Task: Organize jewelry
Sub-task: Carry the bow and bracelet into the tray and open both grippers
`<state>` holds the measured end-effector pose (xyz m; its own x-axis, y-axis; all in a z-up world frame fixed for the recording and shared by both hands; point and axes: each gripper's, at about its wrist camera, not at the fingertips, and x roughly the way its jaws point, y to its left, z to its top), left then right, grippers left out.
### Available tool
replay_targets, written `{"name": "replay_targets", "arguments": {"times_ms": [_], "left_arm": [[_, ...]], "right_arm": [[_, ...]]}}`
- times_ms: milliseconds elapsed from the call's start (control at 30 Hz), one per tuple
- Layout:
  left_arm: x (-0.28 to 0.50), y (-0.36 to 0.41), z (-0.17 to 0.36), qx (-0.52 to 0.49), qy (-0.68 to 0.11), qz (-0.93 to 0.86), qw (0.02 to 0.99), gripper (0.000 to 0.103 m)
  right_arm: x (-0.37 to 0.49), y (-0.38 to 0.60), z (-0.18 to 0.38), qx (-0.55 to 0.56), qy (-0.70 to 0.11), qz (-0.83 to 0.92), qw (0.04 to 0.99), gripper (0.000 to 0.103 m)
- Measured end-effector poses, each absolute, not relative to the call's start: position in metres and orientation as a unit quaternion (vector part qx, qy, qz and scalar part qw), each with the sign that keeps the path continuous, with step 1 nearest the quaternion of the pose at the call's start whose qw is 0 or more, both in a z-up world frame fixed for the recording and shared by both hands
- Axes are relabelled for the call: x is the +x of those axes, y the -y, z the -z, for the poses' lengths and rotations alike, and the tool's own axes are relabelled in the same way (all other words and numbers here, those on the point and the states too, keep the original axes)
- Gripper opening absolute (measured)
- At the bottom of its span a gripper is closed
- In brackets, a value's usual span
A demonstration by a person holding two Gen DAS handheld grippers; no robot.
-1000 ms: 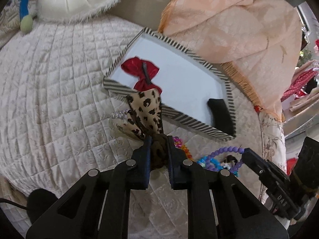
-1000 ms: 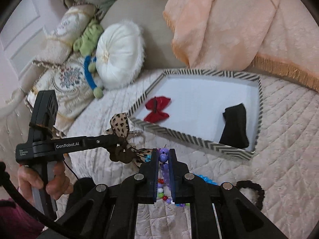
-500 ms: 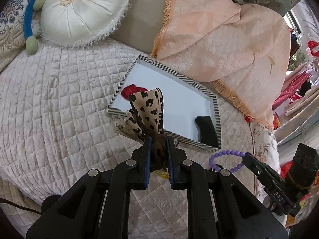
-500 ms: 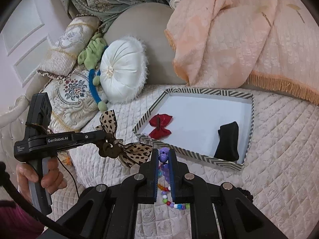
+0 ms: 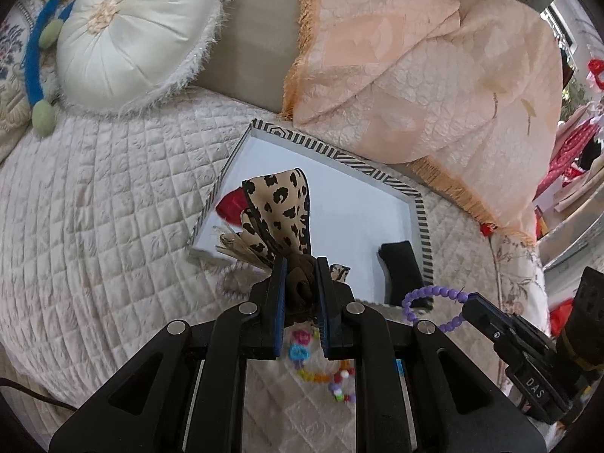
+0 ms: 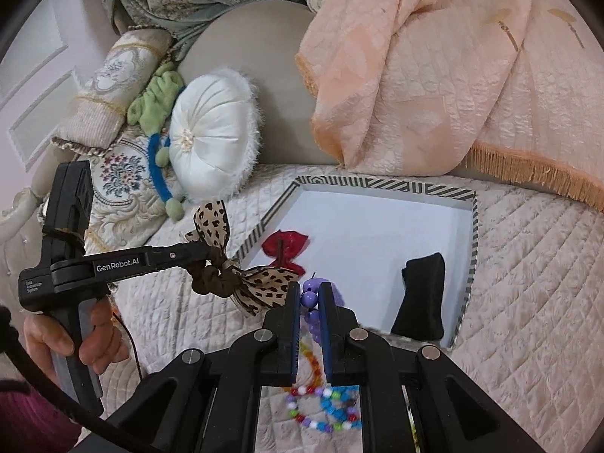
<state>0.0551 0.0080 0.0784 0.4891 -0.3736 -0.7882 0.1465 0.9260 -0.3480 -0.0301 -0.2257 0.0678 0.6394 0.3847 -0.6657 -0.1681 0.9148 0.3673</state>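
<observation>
My left gripper (image 5: pixel 300 264) is shut on the brown knot of a leopard-print bow scrunchie (image 5: pixel 281 209), held in the air in front of the striped tray (image 5: pixel 339 154). From the right wrist view the same scrunchie (image 6: pixel 234 279) hangs from the left gripper (image 6: pixel 205 255), left of the tray (image 6: pixel 377 183). My right gripper (image 6: pixel 310 294) is shut on a purple bead bracelet (image 6: pixel 311 296), whose loop (image 5: pixel 432 294) shows in the left wrist view. In the tray lie a red bow (image 6: pixel 285 245) and a black band (image 6: pixel 421 298).
Colourful bead bracelets (image 6: pixel 324 404) lie on the quilted bed (image 6: pixel 528 283) below the grippers. A round white cushion (image 6: pixel 211 139), a green and blue soft toy (image 6: pixel 158 158) and a peach fringed blanket (image 6: pixel 434 75) sit behind the tray. A hand (image 6: pixel 87 336) holds the left gripper's handle.
Both grippers have risen from the bed with their items, and the tray now looks farther below. The purple bracelet has lifted clear of the bead pile.
</observation>
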Motion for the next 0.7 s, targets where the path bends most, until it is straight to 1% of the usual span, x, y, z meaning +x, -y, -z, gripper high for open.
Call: {"name": "replay_targets", "arguments": {"times_ms": [267,467,700], "left_arm": [[0.095,0.024,-0.057,-0.100,-0.494,0.155,0.850,0.013],[0.128,0.042,-0.027,-0.092,-0.512,0.147,0.841,0.013],[0.143,0.044,0.001,-0.078,-0.528,0.121,0.837,0.013]], "right_arm": [[0.010,0.229,-0.042,0.152,-0.418,-0.153,0.882,0.009],[0.037,0.226,-0.016,0.156,-0.443,-0.155,0.869,0.009],[0.063,0.245,0.019,0.130,-0.479,-0.088,0.864,0.009]]}}
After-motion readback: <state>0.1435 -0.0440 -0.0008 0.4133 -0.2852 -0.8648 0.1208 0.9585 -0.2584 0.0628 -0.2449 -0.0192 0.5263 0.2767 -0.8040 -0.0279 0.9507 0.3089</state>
